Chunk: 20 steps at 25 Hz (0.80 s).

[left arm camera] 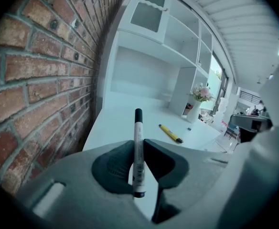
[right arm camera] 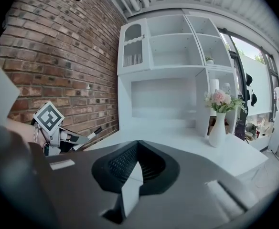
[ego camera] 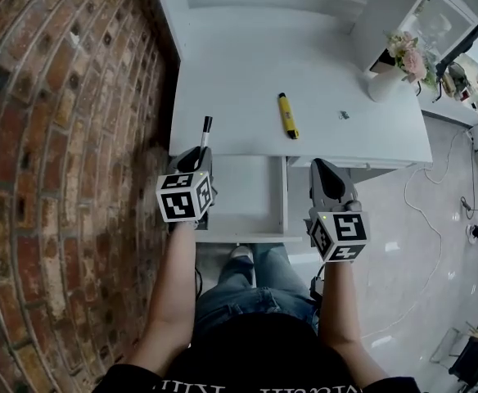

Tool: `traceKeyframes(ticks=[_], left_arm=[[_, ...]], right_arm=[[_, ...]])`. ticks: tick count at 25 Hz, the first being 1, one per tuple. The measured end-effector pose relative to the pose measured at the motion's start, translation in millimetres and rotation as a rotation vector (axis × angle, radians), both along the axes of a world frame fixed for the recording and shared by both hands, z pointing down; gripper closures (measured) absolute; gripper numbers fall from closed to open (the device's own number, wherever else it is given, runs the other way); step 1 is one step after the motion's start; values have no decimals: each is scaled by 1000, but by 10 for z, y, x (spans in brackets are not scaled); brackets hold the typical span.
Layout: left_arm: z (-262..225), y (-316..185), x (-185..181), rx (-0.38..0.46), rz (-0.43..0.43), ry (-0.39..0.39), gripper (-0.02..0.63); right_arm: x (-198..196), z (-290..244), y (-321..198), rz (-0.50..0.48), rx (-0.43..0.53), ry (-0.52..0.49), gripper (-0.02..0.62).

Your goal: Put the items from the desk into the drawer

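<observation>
Left tongs (left arm camera: 138, 144) clamped on marker (left arm camera: 138, 128) over drawer's (ego camera: 251, 195) left side. Right tongs (right arm camera: 137, 147) together, empty, right of drawer. I'd tip the marker level and go low inside the drawer before letting go. Pen (ego camera: 287, 115) waits on counter (ego camera: 239, 80) beyond drawer.

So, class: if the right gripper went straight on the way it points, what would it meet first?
Probably the bare white desk top, right of the yellow pen, since the right gripper tilts slightly down. Depth is unclear.
</observation>
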<state>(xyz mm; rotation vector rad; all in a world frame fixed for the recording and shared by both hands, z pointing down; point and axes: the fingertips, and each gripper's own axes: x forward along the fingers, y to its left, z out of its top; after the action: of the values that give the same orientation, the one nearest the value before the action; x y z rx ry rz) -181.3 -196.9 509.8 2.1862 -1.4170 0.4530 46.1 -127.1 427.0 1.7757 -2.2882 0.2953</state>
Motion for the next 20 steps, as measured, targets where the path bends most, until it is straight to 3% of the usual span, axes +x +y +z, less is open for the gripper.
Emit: traceKeyframes(ticks=[10, 20], left_arm=[[582, 452, -165, -118, -21, -4, 541], [1355, 758, -171, -314, -31, -39, 541]], right_arm=[[-212, 436, 119, -37, -95, -5, 592], [-122, 777, 106, -58, -181, 15, 592]])
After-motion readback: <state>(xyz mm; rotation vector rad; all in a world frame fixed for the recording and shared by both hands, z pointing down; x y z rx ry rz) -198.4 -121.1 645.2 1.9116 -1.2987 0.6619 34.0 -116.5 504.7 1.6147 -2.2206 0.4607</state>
